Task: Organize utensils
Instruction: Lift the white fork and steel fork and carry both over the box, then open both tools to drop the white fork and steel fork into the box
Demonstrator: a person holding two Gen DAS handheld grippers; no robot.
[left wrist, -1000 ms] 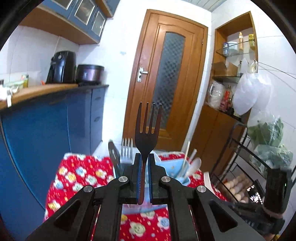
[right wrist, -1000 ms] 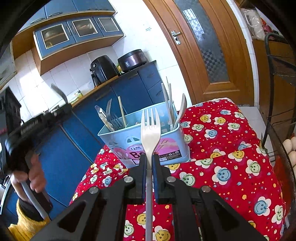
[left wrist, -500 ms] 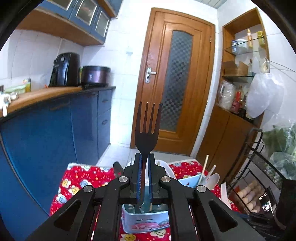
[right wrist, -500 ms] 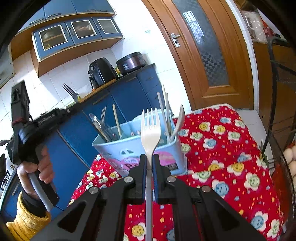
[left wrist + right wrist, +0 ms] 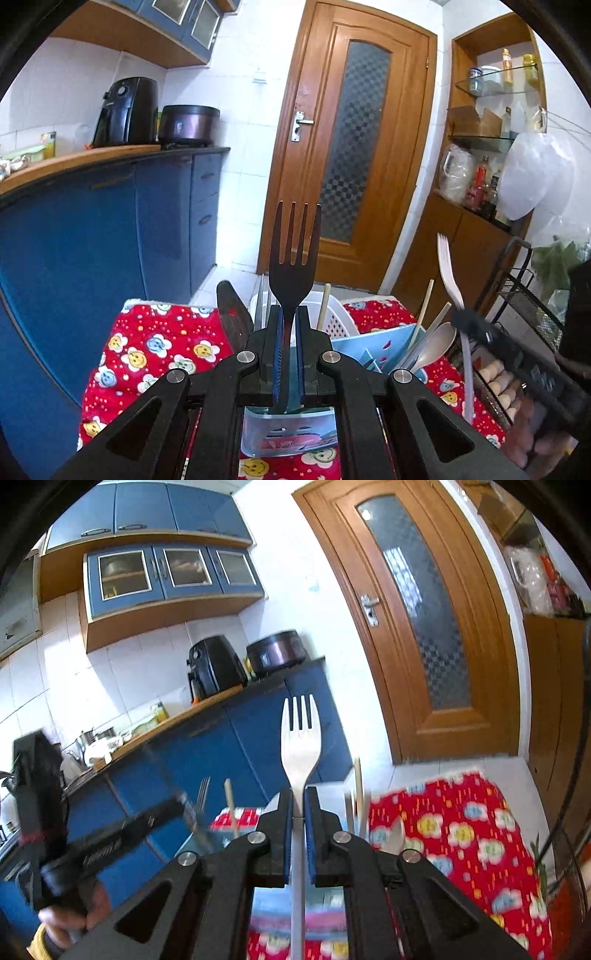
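Blue kitchen cabinets and a wooden door stand behind a desk under a red flowered cloth. On it stands a light-blue utensil caddy holding spoons and chopsticks, with a white basket just behind. The left gripper has its fingers clamped on a dark fork, tines up, above the caddy. The right gripper has its fingers clamped on a pale fork, also upright.

Around me I see white tiled walls, blue base cabinets under a wooden counter, a brown door with frosted glass, and wooden corner shelves.
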